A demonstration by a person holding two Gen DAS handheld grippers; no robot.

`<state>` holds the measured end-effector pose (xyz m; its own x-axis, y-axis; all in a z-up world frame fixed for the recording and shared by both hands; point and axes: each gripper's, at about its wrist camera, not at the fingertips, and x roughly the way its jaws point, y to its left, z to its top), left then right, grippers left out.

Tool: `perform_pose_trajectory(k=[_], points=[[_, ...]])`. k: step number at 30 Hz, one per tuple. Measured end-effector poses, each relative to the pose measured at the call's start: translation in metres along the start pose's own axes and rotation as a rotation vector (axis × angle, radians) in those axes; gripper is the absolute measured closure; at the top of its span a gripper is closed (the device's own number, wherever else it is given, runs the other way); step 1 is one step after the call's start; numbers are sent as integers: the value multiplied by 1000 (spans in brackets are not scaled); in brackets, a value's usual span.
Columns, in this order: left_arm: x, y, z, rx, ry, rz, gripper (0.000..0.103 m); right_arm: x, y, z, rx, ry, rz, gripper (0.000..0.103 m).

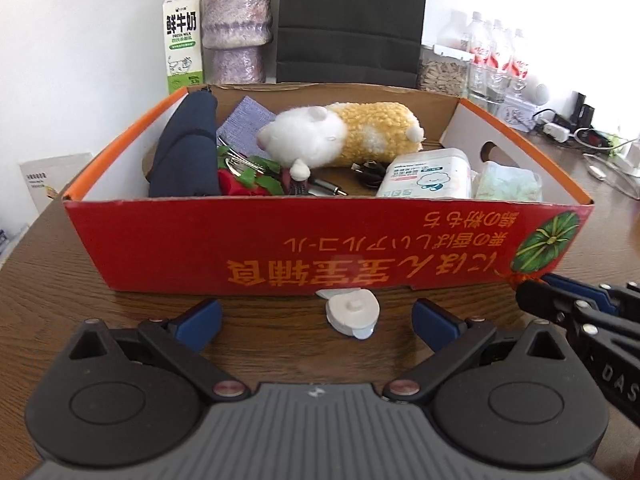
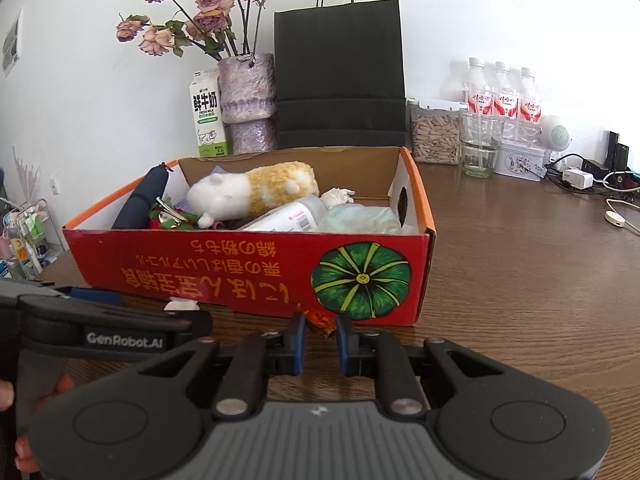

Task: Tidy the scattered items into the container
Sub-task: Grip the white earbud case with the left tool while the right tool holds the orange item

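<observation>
The left gripper (image 1: 316,320) stands spread wide around a white plastic piece (image 1: 351,314) lying on the table (image 1: 60,280) against the red box (image 1: 280,240). The right gripper (image 2: 320,338) has narrowed on a red-orange scrap (image 2: 320,319); contact is hard to make out. The box wall hides most contents below the plush toy (image 1: 340,136).
</observation>
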<state>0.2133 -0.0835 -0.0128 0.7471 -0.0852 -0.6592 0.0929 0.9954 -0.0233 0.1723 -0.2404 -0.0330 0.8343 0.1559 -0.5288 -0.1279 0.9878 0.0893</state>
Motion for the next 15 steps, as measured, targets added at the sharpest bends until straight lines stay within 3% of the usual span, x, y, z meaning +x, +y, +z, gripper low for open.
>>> perform_pose_trajectory(k=[6,9,11,12,15], points=[[1,-3,-1,-3,-6,7,1,-1,-2,0,11,-12,16,88],[-1,-2,-1,1,-15,-15,10,-1,-2,-1,14,-11,16,88],[-3,-4,-1,19,-28,0,34,-1,-2,0,14,-8,14,88],[-4,-5,-2,27,-34,14,39,-1,-2,0,14,-7,12,88],[-9,-5,-3,34,-45,10,74,0,-2,0,18,-5,7,88]])
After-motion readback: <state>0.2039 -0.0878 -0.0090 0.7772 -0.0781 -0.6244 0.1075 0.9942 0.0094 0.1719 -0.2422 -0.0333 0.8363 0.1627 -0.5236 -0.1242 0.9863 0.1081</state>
